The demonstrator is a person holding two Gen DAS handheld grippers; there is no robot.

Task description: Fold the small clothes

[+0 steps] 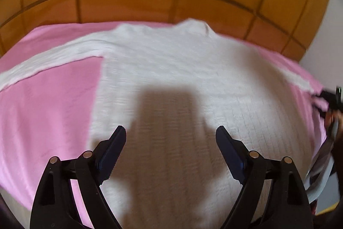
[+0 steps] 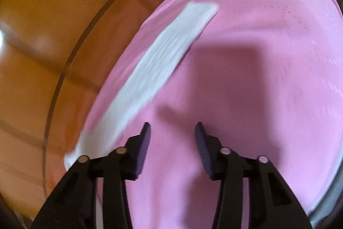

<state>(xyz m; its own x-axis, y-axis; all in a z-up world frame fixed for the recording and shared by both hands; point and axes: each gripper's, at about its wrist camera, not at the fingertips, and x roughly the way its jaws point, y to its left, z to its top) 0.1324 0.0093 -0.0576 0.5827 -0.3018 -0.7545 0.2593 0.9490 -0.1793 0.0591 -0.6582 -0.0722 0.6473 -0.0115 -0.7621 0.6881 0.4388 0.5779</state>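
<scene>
Your left tool (image 1: 170,132) hangs with its jaws spread wide and empty over the lower body of the white knitted garment (image 1: 175,83), which lies flat on the pink cloth (image 1: 49,104). The garment's neck points away from you, close to the cloth's far edge, and beyond that edge the orange tiled floor (image 1: 133,3) begins. One sleeve (image 1: 49,61) runs out toward the left rim of the view, with bare pink cloth between it and the body. The tool's shadow falls on the knit just ahead of the fingers.

Your right tool (image 2: 172,129) is also parted, gripping nothing, above bare pink cloth. The other sleeve (image 2: 154,70) lies to its left as a long white strip, near the cloth's edge, where the floor (image 2: 53,35) starts. To the right, open pink cloth stretches to the frame's rim.

Both views are smeared by blur. The garment's hem is hidden under the left tool, and the sleeve's near end is cut off behind the right tool's frame. In the left view the right tool (image 1: 332,98) shows only as a dark blur at the far right.
</scene>
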